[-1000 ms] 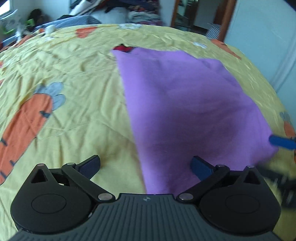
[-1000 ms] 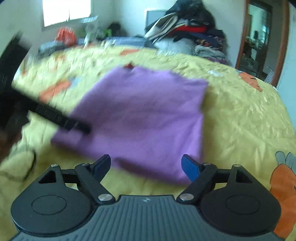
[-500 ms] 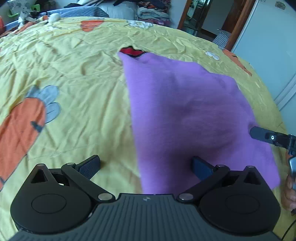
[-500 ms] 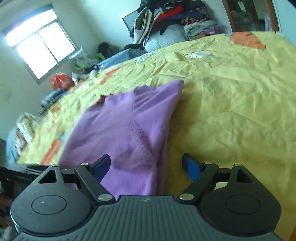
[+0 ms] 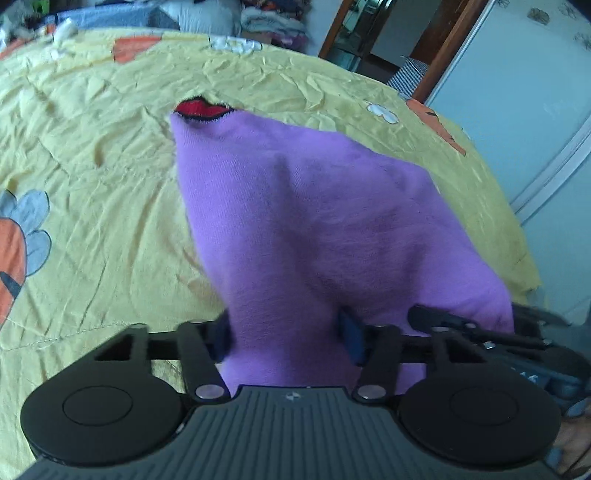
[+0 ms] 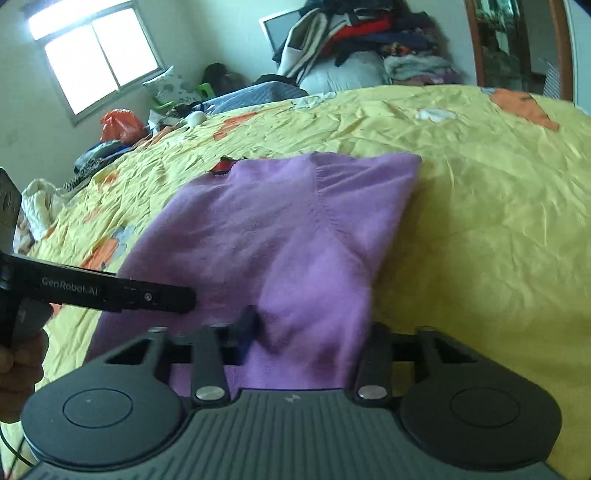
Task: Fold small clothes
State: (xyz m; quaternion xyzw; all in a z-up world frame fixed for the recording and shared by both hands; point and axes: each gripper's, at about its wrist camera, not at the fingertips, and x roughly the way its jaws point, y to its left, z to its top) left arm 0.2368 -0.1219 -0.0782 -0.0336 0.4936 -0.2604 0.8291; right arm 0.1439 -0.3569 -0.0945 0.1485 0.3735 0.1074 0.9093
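Note:
A small purple knit garment (image 5: 314, 221) with a red collar patch (image 5: 199, 109) lies on the yellow bedspread (image 5: 92, 166). My left gripper (image 5: 286, 336) is shut on the garment's near edge, which rises bunched between the fingers. My right gripper (image 6: 306, 332) is shut on the near edge of the same garment (image 6: 280, 229) at the other corner. The right gripper shows at the right in the left wrist view (image 5: 480, 325). The left gripper shows at the left in the right wrist view (image 6: 110, 291).
The bedspread (image 6: 480, 221) has orange carrot prints (image 5: 11, 266). A pile of clothes (image 6: 354, 40) sits beyond the bed's far side, with a window (image 6: 96, 55) to the left. A doorway (image 5: 369, 33) and pale cupboard (image 5: 517, 110) stand at the right.
Both grippers moved in onto the garment's near edge and closed on it. The edge now lifts and bunches between the fingers.

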